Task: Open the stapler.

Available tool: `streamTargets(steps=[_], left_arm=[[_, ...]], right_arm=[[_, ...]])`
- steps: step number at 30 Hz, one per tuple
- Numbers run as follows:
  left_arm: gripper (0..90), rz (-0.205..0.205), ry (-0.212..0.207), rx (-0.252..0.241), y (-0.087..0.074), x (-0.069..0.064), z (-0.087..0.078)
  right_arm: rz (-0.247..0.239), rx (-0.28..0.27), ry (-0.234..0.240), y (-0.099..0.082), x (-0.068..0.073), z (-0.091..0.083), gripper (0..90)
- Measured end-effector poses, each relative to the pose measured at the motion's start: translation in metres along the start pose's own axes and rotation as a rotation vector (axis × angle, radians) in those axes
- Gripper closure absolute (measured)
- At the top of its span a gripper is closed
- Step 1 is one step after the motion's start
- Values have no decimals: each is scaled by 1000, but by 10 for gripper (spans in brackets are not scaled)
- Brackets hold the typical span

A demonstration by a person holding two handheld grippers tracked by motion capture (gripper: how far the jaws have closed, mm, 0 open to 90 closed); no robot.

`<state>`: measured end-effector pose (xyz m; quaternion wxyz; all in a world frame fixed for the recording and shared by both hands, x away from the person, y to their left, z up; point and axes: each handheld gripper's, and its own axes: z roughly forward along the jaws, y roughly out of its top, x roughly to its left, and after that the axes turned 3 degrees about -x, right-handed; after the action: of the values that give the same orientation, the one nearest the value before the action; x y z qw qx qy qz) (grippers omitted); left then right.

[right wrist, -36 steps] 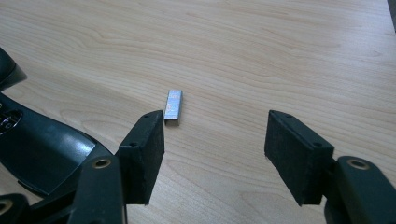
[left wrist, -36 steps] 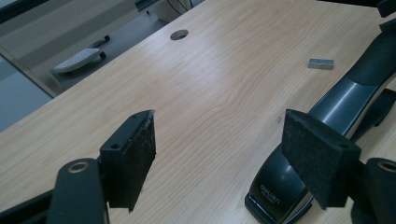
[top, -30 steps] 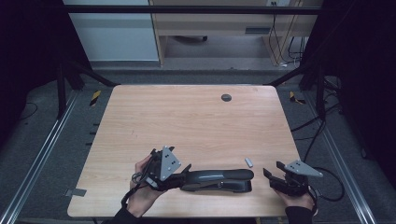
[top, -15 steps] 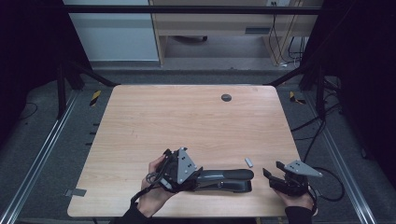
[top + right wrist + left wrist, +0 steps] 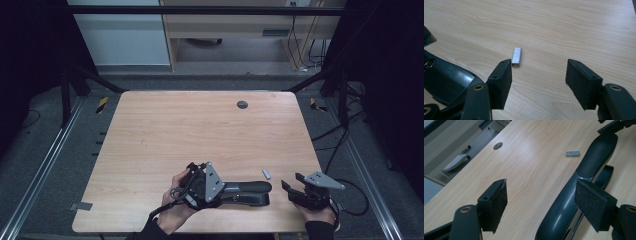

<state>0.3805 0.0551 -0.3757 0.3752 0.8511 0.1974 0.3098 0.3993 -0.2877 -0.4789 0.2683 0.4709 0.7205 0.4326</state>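
A black stapler (image 5: 245, 192) lay at the counter's (image 5: 200, 130) near edge. The left claw (image 5: 541, 202), wide open, straddled its rear, likely to steady it. The right claw (image 5: 539, 83), open and empty, faced a staple strip (image 5: 517, 57) beside the stapler.

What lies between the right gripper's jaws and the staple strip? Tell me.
Bare wood: in the right gripper view, the right gripper is open, the staple strip just ahead.
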Motion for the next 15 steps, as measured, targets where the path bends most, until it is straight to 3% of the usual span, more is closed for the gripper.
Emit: streamTargets(steps=[15], left_arm=[[250, 65, -12, 15, 13, -20, 13]], right_arm=[[-1, -1, -1, 0, 0, 0, 381]])
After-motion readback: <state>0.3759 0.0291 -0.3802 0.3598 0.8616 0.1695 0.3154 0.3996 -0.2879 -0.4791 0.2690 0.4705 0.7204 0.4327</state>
